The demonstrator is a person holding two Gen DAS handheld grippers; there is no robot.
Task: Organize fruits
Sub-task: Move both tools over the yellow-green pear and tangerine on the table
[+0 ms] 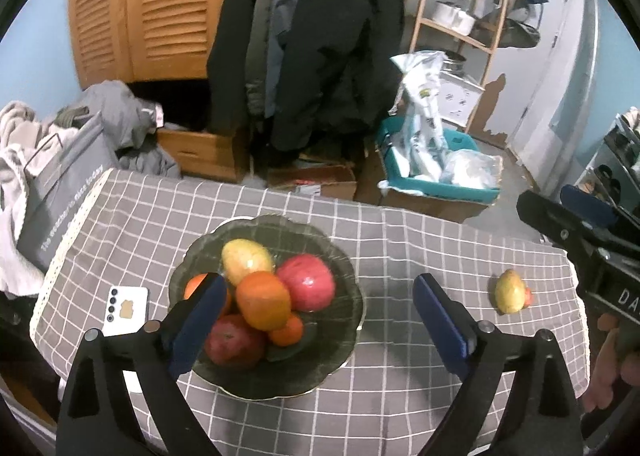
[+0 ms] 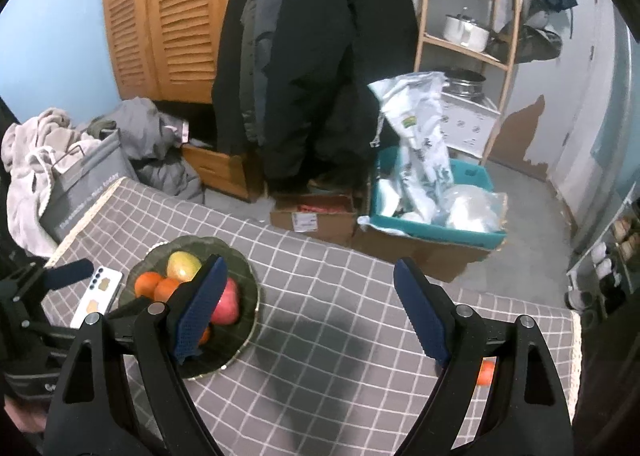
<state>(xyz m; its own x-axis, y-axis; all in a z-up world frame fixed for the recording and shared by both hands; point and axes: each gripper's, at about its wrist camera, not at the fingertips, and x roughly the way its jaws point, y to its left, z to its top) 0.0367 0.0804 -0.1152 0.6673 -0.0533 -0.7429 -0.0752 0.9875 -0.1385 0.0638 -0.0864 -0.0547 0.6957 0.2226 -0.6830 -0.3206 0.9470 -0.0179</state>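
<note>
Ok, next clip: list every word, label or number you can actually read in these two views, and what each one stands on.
"The weather is nice today": white print on the grey bag left of the table, partly blurred.
"DA": white letters on the right gripper body, cut off by the frame edge.
White label on the cardboard box on the floor: too small to read.
Print on the white plastic bags in the teal bin: too blurred to read.

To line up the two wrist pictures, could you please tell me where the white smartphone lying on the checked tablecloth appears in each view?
Left wrist view: the white smartphone lies lower left, just left of the dark scalloped glass fruit bowl.
Right wrist view: the smartphone sits at the left edge, again left of the bowl, partly behind the other claw.
Shared landmark: the fruit bowl itself.
</note>
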